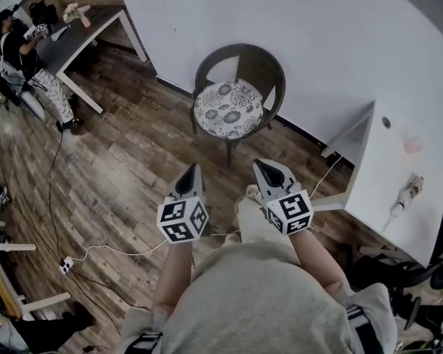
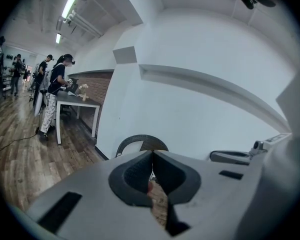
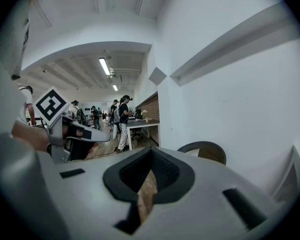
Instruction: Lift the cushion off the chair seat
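Note:
A round cushion (image 1: 227, 109) with a dark floral print lies on the seat of a dark wicker chair (image 1: 272, 71) that stands against the white wall. Both grippers hover over the wooden floor a short way in front of the chair, pointing toward it. The left gripper (image 1: 193, 169) has its jaws together with nothing between them, and so does the right gripper (image 1: 261, 165). In the left gripper view the chair back (image 2: 140, 141) shows just above the joined jaw tips (image 2: 152, 152). The right gripper view has the chair back (image 3: 205, 149) to the right of its joined tips (image 3: 151, 150).
A white desk (image 1: 399, 179) stands to the right of the chair, with a cable running to the floor. A dark table (image 1: 77, 35) with a person (image 1: 18, 50) at it lies far left. A power strip and cord (image 1: 66, 264) lie on the floor at left.

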